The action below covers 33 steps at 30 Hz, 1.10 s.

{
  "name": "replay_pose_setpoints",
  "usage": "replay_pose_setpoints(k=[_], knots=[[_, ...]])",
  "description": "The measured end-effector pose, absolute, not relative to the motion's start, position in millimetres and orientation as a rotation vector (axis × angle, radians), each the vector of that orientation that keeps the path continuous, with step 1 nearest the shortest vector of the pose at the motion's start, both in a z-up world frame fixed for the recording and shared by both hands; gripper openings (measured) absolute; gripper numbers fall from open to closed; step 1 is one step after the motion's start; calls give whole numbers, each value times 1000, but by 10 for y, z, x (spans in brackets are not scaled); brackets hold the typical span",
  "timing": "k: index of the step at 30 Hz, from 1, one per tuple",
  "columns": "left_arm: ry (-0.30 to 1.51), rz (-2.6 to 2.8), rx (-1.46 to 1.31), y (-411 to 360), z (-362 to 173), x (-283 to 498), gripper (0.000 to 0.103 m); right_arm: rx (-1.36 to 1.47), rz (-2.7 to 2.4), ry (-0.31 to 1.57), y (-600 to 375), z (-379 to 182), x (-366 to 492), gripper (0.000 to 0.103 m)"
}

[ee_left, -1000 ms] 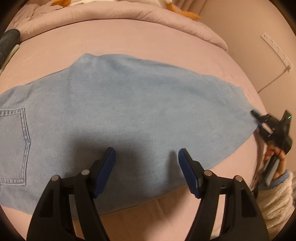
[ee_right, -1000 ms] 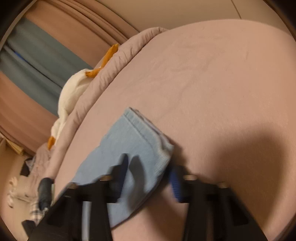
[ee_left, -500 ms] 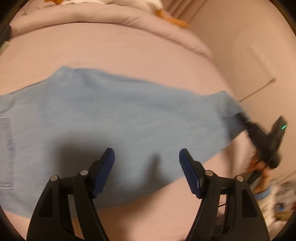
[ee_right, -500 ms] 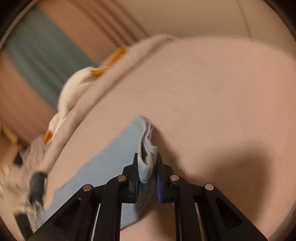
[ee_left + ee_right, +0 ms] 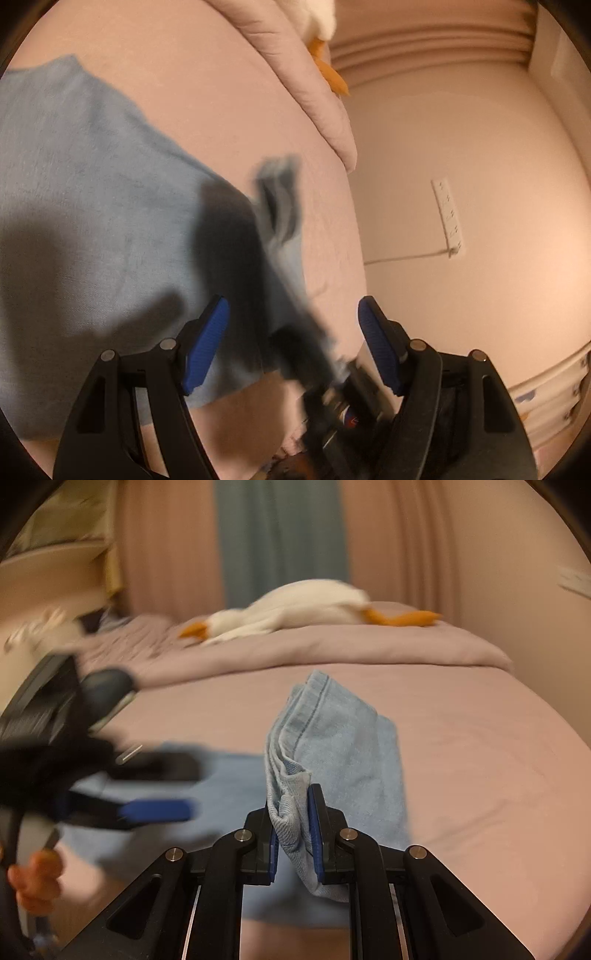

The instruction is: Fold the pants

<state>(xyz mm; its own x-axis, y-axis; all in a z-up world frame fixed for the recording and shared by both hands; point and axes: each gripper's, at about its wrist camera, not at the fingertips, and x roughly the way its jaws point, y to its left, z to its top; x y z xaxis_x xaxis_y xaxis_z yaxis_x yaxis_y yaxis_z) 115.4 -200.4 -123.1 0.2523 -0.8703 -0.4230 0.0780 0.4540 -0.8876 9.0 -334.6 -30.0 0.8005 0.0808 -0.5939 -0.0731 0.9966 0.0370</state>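
No legible text, label or number anywhere.

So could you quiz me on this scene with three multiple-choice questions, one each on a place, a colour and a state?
1. Where does the toy goose lie?
A. on the folded quilt at the far end of the bed
B. on the floor
C. on the pants

2. What colour are the pants?
A. black
B. light blue
C. red

3. How do the right tongs stand?
A. wide open and empty
B. shut on the pants' hem
C. lying on the bed

Answers:
1 A, the goose rests on the quilt before the curtains.
2 B, the denim is pale blue.
3 B, bunched cloth sits pinched between the blue pads; the left tongs are open.
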Motion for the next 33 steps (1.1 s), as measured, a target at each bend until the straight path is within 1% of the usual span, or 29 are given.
replay_pose_setpoints(k=[2,3,4,5,7,9,15,20,21,22,23,25,26,27,28,29,30,31,33], knots=[[1146,-757,-899,-1890,-1261,1143,70,-47,122,660,-3142,-384,99,15],[1153,-727,-914,-1845,-1300,1164,66,-69,138,671,-3062,-420,100,15],[1154,-711,-922,-1796,-1307,1193,53,-86,160,679,-2985,-450,85,15],[1156,-680,-931,-1735,-1333,1219,47,-96,172,684,-2937,-475,76,15],[1144,-628,-927,-1615,-1330,1278,24,-115,194,693,-2825,-512,94,15],[1120,-586,-896,-1495,-1277,1321,16,-109,226,702,-2744,-526,126,15],[1056,-520,-793,-1157,-1193,1306,16,-139,302,695,-2422,-537,191,15],[1074,-441,-755,-905,-1367,1284,17,-156,356,704,-2162,-569,281,15],[1092,-413,-746,-877,-1418,1289,21,-165,361,708,-2120,-588,288,15],[1106,-391,-737,-869,-1459,1288,32,-178,362,722,-2078,-626,303,15],[1123,-362,-728,-858,-1493,1303,38,-177,363,736,-2069,-652,312,16],[1129,-363,-779,-780,-1560,1298,41,-153,391,780,-2052,-725,356,22],[1128,-362,-787,-717,-1559,1279,44,-144,401,803,-2053,-754,372,22],[1118,-354,-780,-687,-1530,1273,51,-127,417,833,-2054,-785,391,28],[1110,-347,-768,-667,-1502,1264,58,-90,449,867,-2081,-806,392,36],[1097,-338,-750,-644,-1463,1247,60,-63,471,880,-2101,-799,387,40],[1081,-330,-725,-632,-1409,1232,61,-40,496,886,-2130,-777,374,47],[1073,-329,-708,-623,-1381,1212,61,-11,535,889,-2172,-723,347,52],[1064,-328,-652,-636,-1326,1175,61,26,586,887,-2258,-624,303,53]])
